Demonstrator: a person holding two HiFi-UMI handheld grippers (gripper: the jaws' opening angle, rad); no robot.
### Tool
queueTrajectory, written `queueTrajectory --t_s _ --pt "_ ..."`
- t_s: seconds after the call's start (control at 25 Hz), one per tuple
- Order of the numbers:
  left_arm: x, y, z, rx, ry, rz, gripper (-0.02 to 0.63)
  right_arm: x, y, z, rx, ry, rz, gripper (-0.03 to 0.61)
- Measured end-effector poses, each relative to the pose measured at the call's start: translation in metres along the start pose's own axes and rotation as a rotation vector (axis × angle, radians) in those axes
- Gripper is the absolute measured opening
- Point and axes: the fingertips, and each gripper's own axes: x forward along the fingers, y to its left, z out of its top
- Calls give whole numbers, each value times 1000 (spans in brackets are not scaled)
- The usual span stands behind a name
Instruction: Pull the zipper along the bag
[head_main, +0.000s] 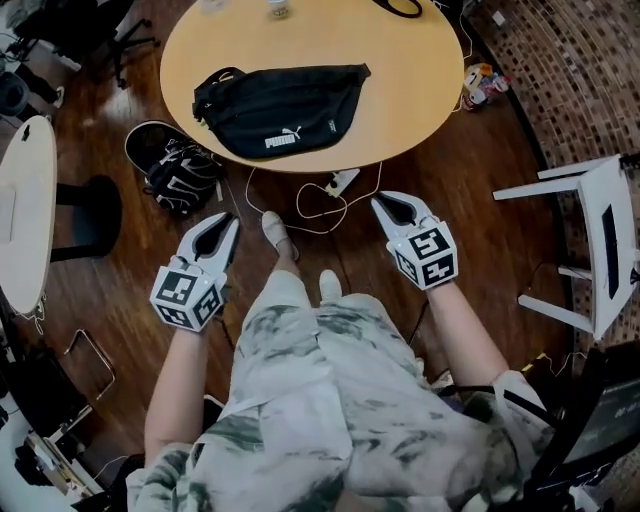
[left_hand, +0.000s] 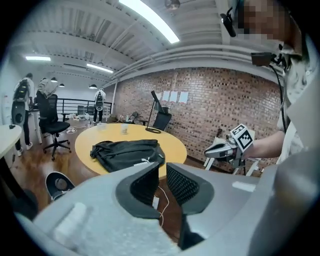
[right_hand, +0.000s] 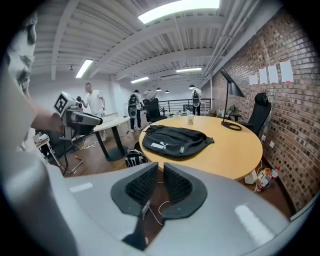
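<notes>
A black waist bag (head_main: 285, 108) with a white logo lies flat on the round yellow table (head_main: 420, 90); its zipper pull is too small to make out. The bag also shows in the left gripper view (left_hand: 127, 152) and the right gripper view (right_hand: 175, 140). My left gripper (head_main: 228, 228) and right gripper (head_main: 388, 208) hover over the floor in front of my lap, short of the table edge and well apart from the bag. Both point toward the table. The left gripper (left_hand: 162, 177) and the right gripper (right_hand: 160, 177) are each shut, with nothing between the pads.
A black-and-white backpack (head_main: 175, 170) sits on the floor under the table's left edge. A white power strip with cables (head_main: 340, 185) lies below the near edge. A white chair (head_main: 600, 240) stands at right and a white table (head_main: 25, 210) at left. A cup (head_main: 278, 8) stands at the table's far side.
</notes>
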Motion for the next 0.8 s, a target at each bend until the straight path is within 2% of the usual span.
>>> queueTrajectory --t_s 0.12,0.24,0.36,0.56,0.8 --pt "-39 -47 -5 28 7 -34 51 -40 33 -9 1 -38 19 35" --pt "-68 -77 -8 68 12 -51 49 -67 60 -13 -4 -60 30 32" --pt "-87 -105 -15 89 17 -106 49 -90 92 -16 -25 -68 33 32" --pt "-133 -139 -20 97 -31 -192 49 -128 156 -13 -68 -88 18 32" --pt "-212 -167 -45 128 -60 -260 49 -170 249 -20 -52 -135 -5 32"
